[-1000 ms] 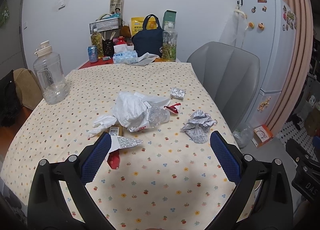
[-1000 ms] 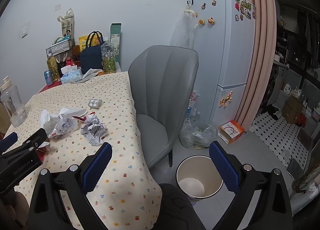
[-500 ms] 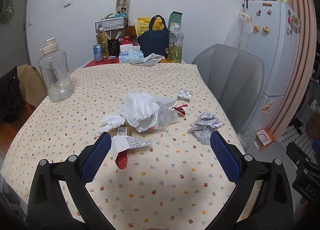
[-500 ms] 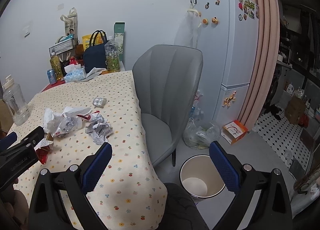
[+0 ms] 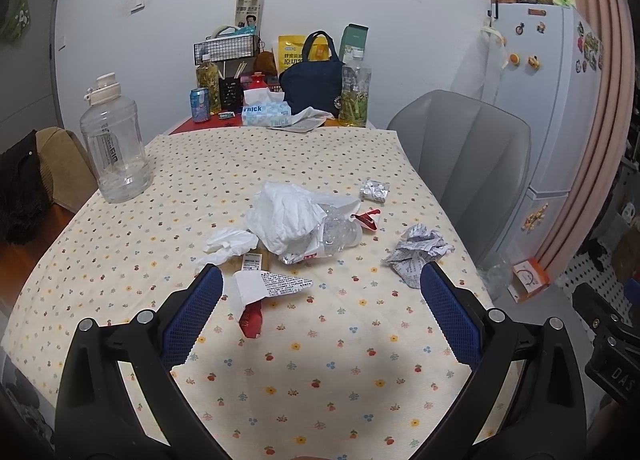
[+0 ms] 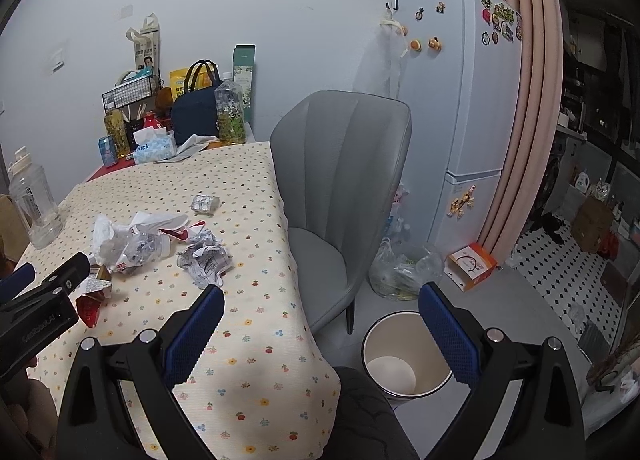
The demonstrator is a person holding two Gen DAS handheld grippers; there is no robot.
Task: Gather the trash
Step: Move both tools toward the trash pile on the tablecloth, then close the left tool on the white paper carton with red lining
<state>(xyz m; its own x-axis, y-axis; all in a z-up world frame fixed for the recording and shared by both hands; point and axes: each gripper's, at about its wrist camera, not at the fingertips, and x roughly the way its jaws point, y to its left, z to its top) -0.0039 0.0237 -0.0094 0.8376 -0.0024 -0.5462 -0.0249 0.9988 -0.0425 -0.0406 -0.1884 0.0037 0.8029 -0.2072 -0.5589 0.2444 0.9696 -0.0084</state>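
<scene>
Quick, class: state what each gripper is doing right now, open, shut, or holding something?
Left gripper: open, holding nothing, above the floral tablecloth.
Right gripper: open, holding nothing, past the table edge near the round white waste bin.

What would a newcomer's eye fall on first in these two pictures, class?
First, the heap of trash in the middle of the flowered tablecloth: a white plastic bag over a crushed bottle, with a crumpled paper to its right. Next, the open bin on the floor by the grey chair. Both tongs, left and right, are open and hold nothing.
</scene>
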